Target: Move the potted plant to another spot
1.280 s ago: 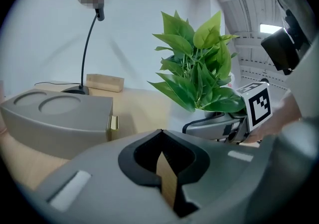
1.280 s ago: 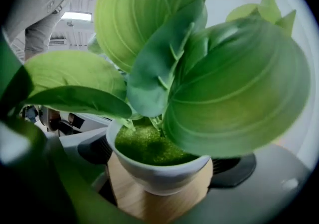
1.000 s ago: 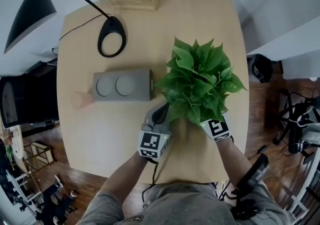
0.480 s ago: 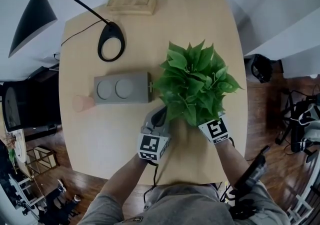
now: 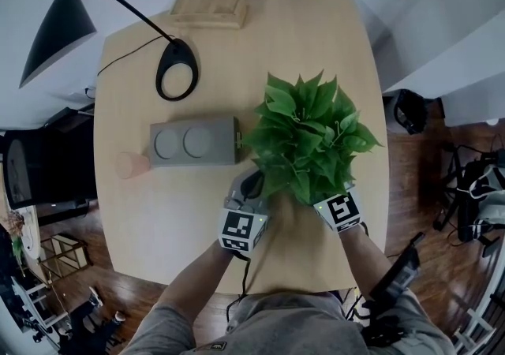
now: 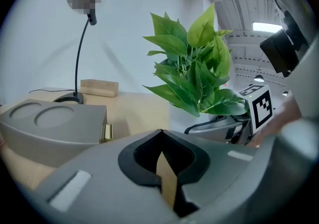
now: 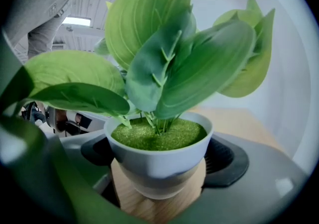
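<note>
The potted plant [image 5: 308, 136] has broad green leaves and a white pot [image 7: 159, 161]; it is on the right half of the pale wooden table [image 5: 316, 30]. My right gripper [image 5: 338, 207] is shut on the pot, with black pads [image 7: 227, 161] against both sides, and its fingertips are hidden under leaves in the head view. Whether the pot touches the table I cannot tell. My left gripper [image 5: 251, 188] is just left of the plant, shut and empty. In the left gripper view, the plant [image 6: 199, 78] stands to the right of the gripper tips [image 6: 160, 133].
A grey box with two round dimples [image 5: 193, 142] lies left of the plant, with a pink cup [image 5: 132, 164] at its far end. A black lamp base [image 5: 177, 69] and a wooden block [image 5: 209, 6] sit at the back. The table's right edge runs close beside the plant.
The plant and my right gripper have shifted slightly toward the person. My left gripper has barely moved.
</note>
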The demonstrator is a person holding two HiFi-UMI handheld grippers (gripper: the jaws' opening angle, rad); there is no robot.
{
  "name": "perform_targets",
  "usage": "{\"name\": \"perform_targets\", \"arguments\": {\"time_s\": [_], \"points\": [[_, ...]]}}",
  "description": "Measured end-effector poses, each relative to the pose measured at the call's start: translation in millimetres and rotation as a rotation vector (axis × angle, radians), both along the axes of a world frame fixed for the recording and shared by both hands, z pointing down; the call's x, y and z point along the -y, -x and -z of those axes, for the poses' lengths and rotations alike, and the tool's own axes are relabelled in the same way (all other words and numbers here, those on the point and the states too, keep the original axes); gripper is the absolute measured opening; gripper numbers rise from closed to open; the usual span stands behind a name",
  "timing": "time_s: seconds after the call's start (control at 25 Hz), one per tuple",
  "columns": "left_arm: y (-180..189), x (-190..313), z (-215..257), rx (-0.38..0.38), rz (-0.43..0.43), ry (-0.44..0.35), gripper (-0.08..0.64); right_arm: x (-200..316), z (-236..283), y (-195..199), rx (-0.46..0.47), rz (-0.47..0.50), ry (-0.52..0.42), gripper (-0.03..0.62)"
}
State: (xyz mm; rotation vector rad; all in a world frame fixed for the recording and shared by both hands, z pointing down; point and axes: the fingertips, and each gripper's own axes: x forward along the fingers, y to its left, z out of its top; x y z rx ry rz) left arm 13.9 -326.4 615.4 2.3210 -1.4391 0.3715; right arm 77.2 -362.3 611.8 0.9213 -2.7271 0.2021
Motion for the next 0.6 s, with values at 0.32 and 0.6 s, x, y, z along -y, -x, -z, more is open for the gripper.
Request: {"name": "perform_targets", "arguments": {"time_s": [0.32, 0.6], "points": [[-4.0, 3.6, 35.9, -0.009, -0.005, -0.084, -0.006, -5.7, 38.4, 2.2, 0.012, 0.008, -0.063, 0.532], [-13.5, -15.7, 90.8, -0.003, 0.004, -0.169, -0.006, -21.2, 103.0, -8.6, 0.046, 0.002, -0.145, 0.532]]}}
